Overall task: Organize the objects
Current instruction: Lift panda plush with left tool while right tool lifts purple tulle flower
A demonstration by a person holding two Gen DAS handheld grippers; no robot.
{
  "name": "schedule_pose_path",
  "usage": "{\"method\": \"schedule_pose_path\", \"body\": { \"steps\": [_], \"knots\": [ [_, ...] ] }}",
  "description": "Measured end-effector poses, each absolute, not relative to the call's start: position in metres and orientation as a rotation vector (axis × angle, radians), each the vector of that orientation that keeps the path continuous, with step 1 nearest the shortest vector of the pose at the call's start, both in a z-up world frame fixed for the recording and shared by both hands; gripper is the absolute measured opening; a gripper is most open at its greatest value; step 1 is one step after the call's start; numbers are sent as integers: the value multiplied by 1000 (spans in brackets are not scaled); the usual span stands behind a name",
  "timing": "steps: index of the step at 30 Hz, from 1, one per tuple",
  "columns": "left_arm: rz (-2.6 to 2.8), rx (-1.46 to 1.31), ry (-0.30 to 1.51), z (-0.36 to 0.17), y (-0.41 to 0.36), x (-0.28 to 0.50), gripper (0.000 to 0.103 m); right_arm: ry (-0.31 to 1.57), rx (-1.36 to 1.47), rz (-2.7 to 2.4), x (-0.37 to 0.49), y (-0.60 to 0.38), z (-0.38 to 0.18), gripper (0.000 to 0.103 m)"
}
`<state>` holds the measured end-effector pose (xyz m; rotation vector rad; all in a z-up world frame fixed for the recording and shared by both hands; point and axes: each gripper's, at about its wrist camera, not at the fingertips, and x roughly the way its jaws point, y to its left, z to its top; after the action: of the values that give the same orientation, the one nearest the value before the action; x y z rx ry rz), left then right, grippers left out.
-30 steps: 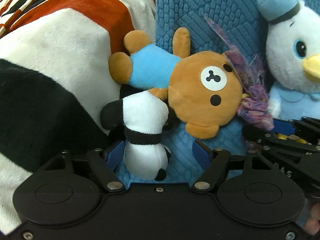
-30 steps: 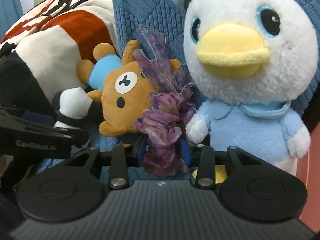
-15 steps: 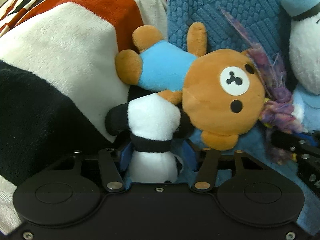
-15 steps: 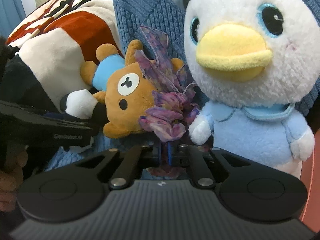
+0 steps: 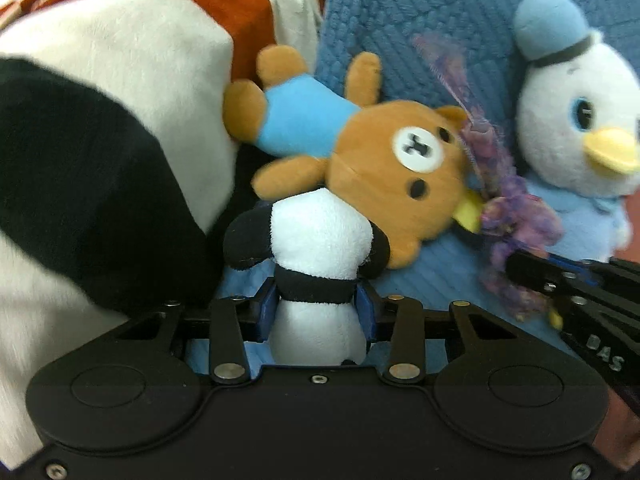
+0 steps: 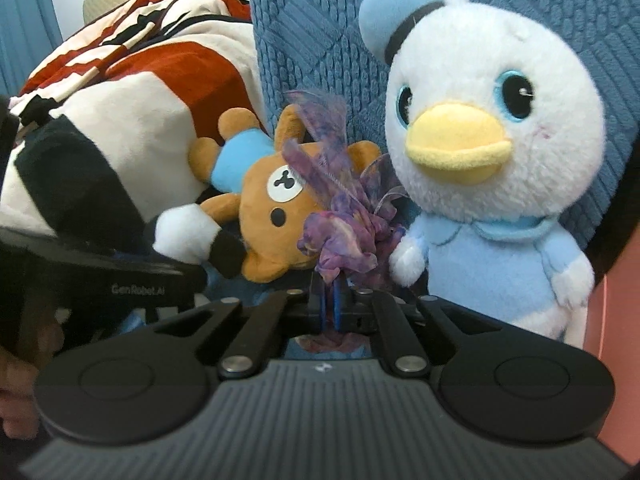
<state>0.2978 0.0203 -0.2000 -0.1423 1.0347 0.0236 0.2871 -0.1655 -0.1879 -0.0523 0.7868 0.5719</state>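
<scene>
1. One big plush blanket (image 5: 120, 92) in white, black and rust-red fills the upper left of both views, heaped against the blue quilted cushion (image 6: 312, 40).
2. One white duck toy (image 6: 488, 184) with a blue cap sits upright at the right, leaning on that cushion.
3. One brown bear toy (image 5: 392, 176) in a blue shirt lies tilted at centre, feet against the blanket, head toward the duck.
4. One small panda toy (image 5: 320, 272) stands low at centre of the left wrist view, touching the bear's head. The left gripper (image 5: 316, 312) has just closed and clenches its middle.
5. One purple fabric scrunchie (image 6: 344, 224) sits between bear and duck. The right gripper (image 6: 330, 308) has just closed and pinches its lower folds.
6. No containers are in sight.
</scene>
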Motion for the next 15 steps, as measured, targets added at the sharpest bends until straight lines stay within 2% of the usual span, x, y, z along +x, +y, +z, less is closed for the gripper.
{"method": "schedule_pose_path", "body": {
  "steps": [15],
  "knots": [
    [-129, -242, 1086, -190, 10, 224, 39, 815, -125, 466, 200, -202, -178, 6]
  ]
}}
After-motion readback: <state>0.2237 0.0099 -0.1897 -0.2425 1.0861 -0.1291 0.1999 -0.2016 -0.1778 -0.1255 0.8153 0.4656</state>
